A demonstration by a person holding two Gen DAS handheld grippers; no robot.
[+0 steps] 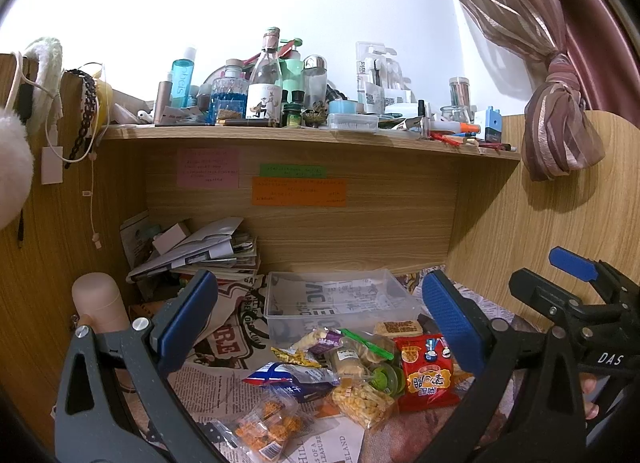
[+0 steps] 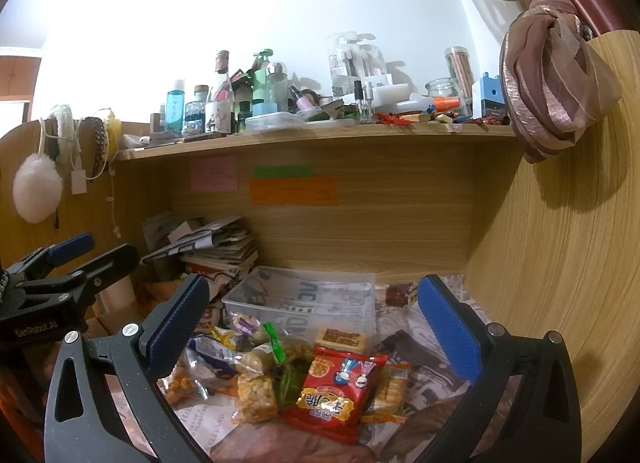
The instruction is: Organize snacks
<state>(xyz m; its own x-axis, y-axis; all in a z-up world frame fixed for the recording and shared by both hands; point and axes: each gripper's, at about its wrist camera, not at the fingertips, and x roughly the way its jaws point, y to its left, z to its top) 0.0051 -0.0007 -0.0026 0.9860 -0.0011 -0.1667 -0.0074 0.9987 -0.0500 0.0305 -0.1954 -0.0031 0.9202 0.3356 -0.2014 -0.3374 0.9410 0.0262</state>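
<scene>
Hovering wide apart and empty, the left claw (image 1: 318,323) and right claw (image 2: 316,327) flank a snack pile (image 1: 344,375) on the newspaper-covered surface (image 1: 208,383); the red packet (image 2: 334,393) lies lengthwise near-to-far, just before the clear plastic bin (image 2: 304,299), wooden walls closing both sides.

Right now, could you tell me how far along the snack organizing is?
Nothing looks done yet: the clear plastic bin holds no snacks. Nothing is in hand either; the left gripper and right gripper are both open above the pile. Everything is left: the red packet, the corn-snack bag and the other packets lie in front of the bin on the newspaper.
</scene>
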